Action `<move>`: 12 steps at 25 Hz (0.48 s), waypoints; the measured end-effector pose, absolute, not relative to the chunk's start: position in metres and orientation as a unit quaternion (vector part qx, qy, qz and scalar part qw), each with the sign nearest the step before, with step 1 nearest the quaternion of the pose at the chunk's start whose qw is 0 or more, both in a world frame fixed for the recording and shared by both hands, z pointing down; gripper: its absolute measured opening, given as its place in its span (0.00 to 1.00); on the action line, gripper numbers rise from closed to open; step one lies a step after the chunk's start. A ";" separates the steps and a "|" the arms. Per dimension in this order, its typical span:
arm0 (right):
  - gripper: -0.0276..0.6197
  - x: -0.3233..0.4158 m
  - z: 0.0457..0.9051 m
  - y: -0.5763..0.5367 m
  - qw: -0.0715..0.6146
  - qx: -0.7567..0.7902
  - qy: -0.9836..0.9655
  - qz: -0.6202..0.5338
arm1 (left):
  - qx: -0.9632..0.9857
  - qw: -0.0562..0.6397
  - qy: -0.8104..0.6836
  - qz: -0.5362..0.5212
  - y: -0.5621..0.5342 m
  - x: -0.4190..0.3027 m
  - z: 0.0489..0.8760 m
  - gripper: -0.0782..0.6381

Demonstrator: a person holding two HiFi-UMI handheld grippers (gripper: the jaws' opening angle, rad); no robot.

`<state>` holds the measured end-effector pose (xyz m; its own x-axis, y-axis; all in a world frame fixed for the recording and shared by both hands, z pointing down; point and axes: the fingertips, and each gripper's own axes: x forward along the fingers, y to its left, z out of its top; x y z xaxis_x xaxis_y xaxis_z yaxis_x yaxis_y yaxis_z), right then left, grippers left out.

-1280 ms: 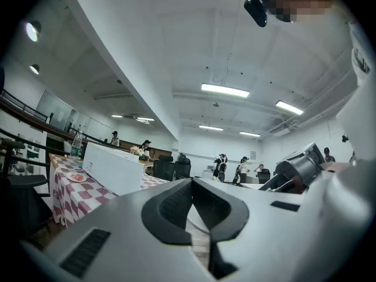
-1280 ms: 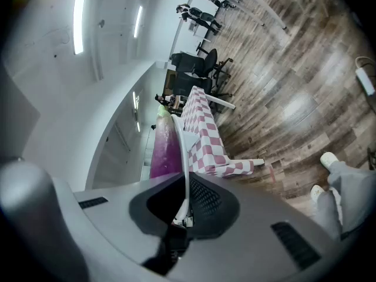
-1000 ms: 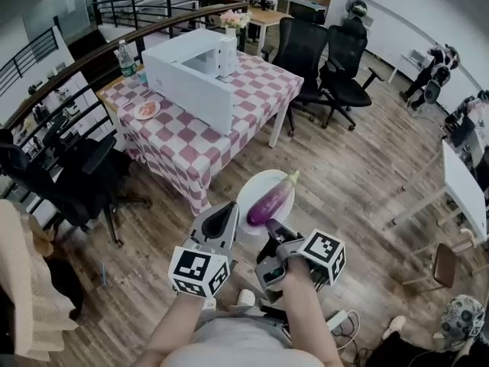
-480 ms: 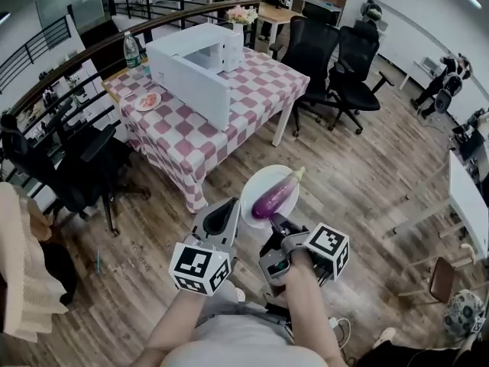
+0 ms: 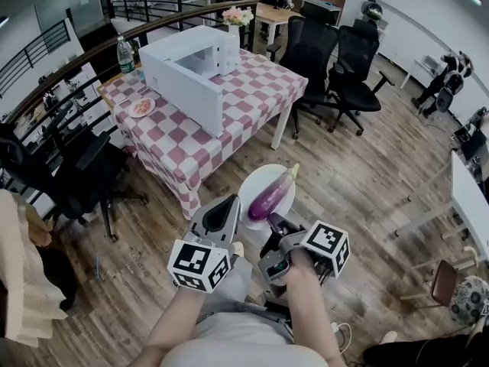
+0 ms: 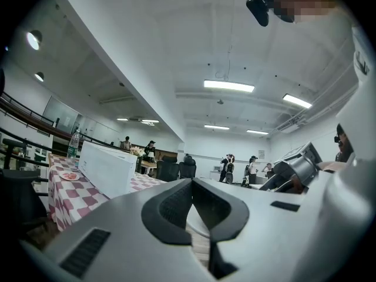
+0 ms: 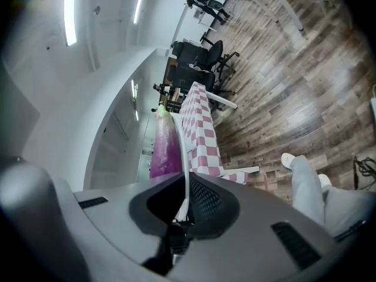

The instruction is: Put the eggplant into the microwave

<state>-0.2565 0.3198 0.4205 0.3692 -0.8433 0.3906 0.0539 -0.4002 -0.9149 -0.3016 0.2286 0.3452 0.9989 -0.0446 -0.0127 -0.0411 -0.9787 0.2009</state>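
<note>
A purple eggplant (image 5: 271,195) lies on a white plate (image 5: 256,180) carried level above the wooden floor. My right gripper (image 5: 269,222) is shut on the plate's near rim. In the right gripper view the rim (image 7: 185,157) runs as a thin white edge into my right gripper (image 7: 183,207), with the eggplant (image 7: 164,148) beyond it. My left gripper (image 5: 229,205) is shut and empty, its tip beside the plate's left edge. The white microwave (image 5: 191,75) stands ahead on the pink checked table (image 5: 252,98), its door side facing away. In the left gripper view the microwave (image 6: 108,168) shows past my left gripper (image 6: 200,216).
Black office chairs (image 5: 328,60) stand right of the table and another (image 5: 76,174) left of it. A water bottle (image 5: 127,55), a small plate of food (image 5: 143,108) and flowers (image 5: 238,17) share the tabletop. A railing runs behind. People stand far off.
Both grippers and the plate with the eggplant have moved a little forward toward the checked table. The right grip on the plate is unchanged.
</note>
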 end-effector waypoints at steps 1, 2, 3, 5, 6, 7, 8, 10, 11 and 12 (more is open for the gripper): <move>0.10 -0.250 0.420 0.318 0.466 -0.685 0.289 -0.480 | 0.995 0.101 -0.020 -0.010 0.227 -0.295 0.345 0.11; 0.10 -0.243 0.420 0.315 0.465 -0.685 0.290 -0.480 | 0.994 0.102 -0.020 -0.011 0.224 -0.289 0.346 0.11; 0.10 -0.236 0.420 0.312 0.464 -0.686 0.290 -0.479 | 0.994 0.105 -0.021 -0.012 0.220 -0.282 0.346 0.11; 0.10 -0.223 0.420 0.305 0.461 -0.686 0.292 -0.481 | 0.994 0.110 -0.022 -0.012 0.213 -0.268 0.348 0.11; 0.10 -0.217 0.421 0.301 0.461 -0.686 0.293 -0.482 | 0.993 0.112 -0.022 -0.012 0.210 -0.260 0.350 0.11; 0.09 -0.210 0.421 0.297 0.460 -0.685 0.293 -0.482 | 0.993 0.113 -0.022 -0.012 0.206 -0.252 0.351 0.11; 0.10 -0.202 0.422 0.293 0.461 -0.684 0.293 -0.483 | 0.993 0.114 -0.021 -0.011 0.202 -0.244 0.352 0.11; 0.10 -0.186 0.423 0.284 0.465 -0.681 0.292 -0.484 | 0.993 0.114 -0.019 -0.010 0.193 -0.227 0.352 0.11; 0.10 -0.179 0.423 0.279 0.467 -0.680 0.291 -0.485 | 0.993 0.114 -0.019 -0.010 0.188 -0.220 0.352 0.11; 0.10 -0.171 0.424 0.274 0.467 -0.679 0.291 -0.486 | 0.993 0.114 -0.019 -0.011 0.183 -0.212 0.352 0.11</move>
<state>-0.1707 0.2740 0.4239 0.3589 -0.8493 0.3872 0.0586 -0.3935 -0.9175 -0.2119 0.1827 0.3519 0.9990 -0.0399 -0.0176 -0.0349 -0.9735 0.2261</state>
